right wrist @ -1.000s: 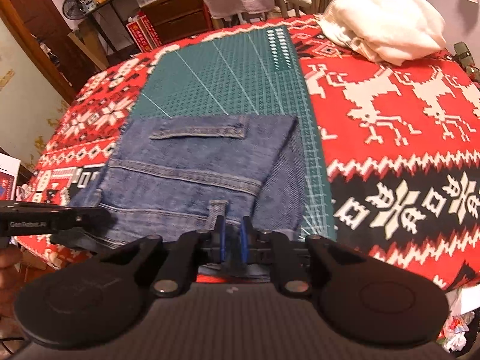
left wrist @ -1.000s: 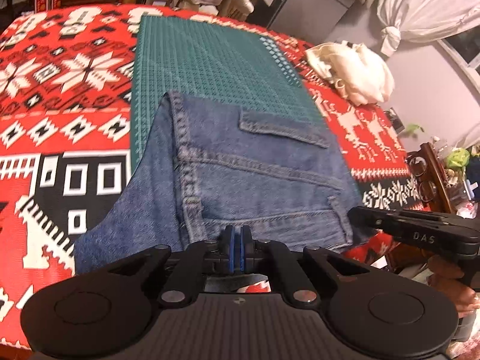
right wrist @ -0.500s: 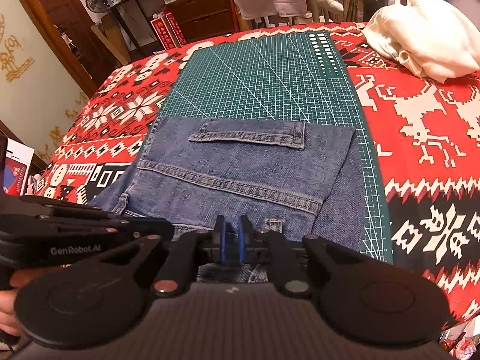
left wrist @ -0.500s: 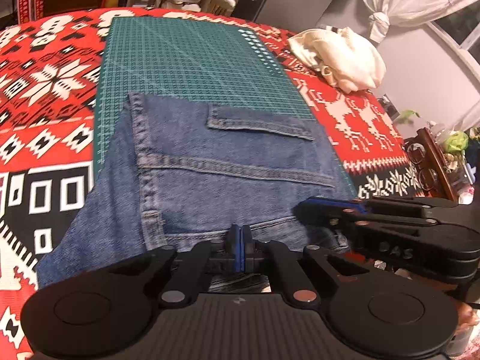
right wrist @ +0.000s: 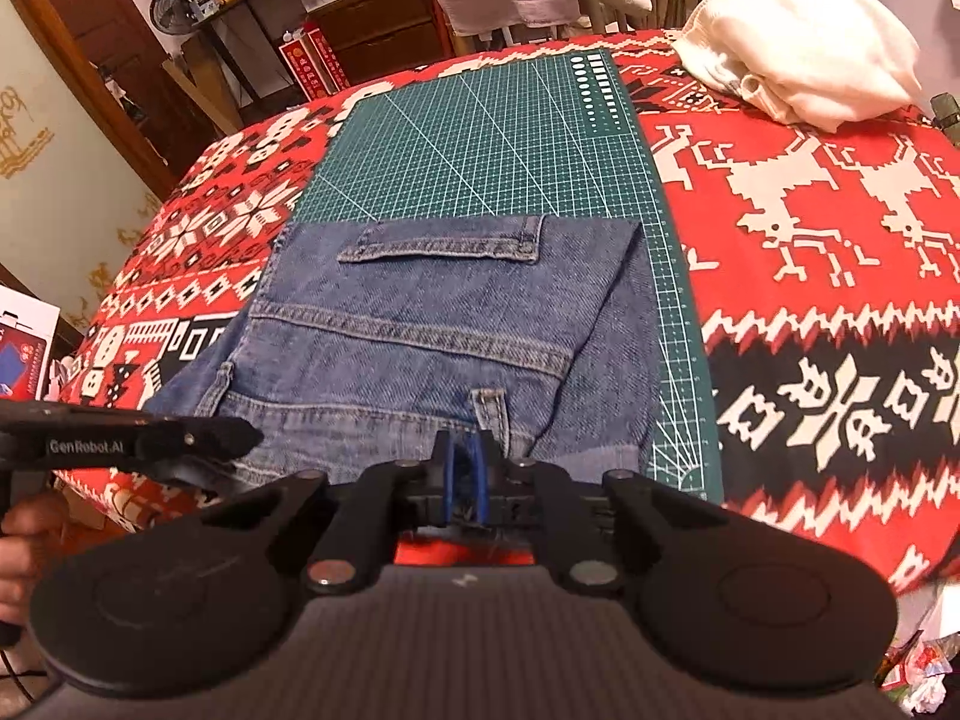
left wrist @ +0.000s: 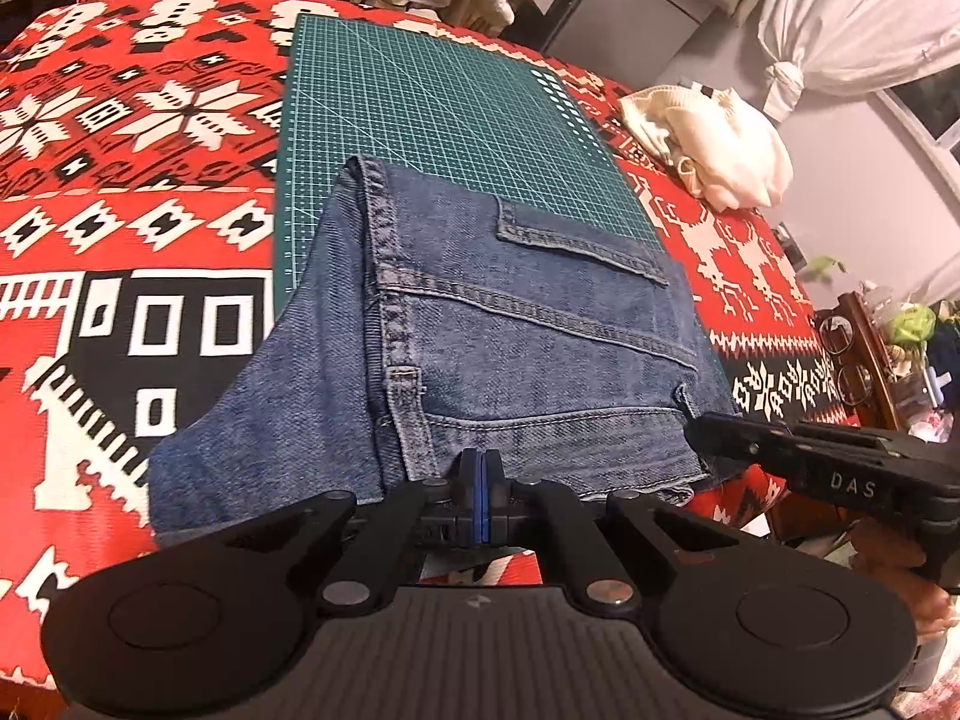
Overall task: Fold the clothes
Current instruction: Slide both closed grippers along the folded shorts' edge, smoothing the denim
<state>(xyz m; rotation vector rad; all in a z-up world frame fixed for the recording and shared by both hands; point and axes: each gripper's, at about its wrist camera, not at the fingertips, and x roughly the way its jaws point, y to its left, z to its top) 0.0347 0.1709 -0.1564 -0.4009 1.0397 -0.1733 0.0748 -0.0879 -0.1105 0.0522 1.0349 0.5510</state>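
Note:
Folded blue jeans (left wrist: 540, 360) lie back-pocket up on a green cutting mat (left wrist: 432, 120), the waistband at the near table edge. My left gripper (left wrist: 478, 474) is at that waistband just right of the centre seam, its blue pads pressed together on the denim edge. My right gripper (right wrist: 463, 462) sits at the same waistband under a belt loop (right wrist: 492, 414). Its pads are nearly together with denim (right wrist: 432, 330) pinched between them. Each gripper shows in the other's view: the right one (left wrist: 708, 438) beside the jeans' right corner, the left one (right wrist: 240, 438) over the left part.
A red, white and black patterned cloth (left wrist: 120, 210) covers the table under the mat (right wrist: 480, 150). A crumpled white garment (right wrist: 804, 66) lies at the far right. Dark wooden furniture (right wrist: 372, 30) stands beyond the far edge. A hand (right wrist: 12, 540) holds the left gripper.
Both grippers swung sideways along the waistband and back. The left pads went from a slight gap to pressed together. The jeans stay in the same place on the mat.

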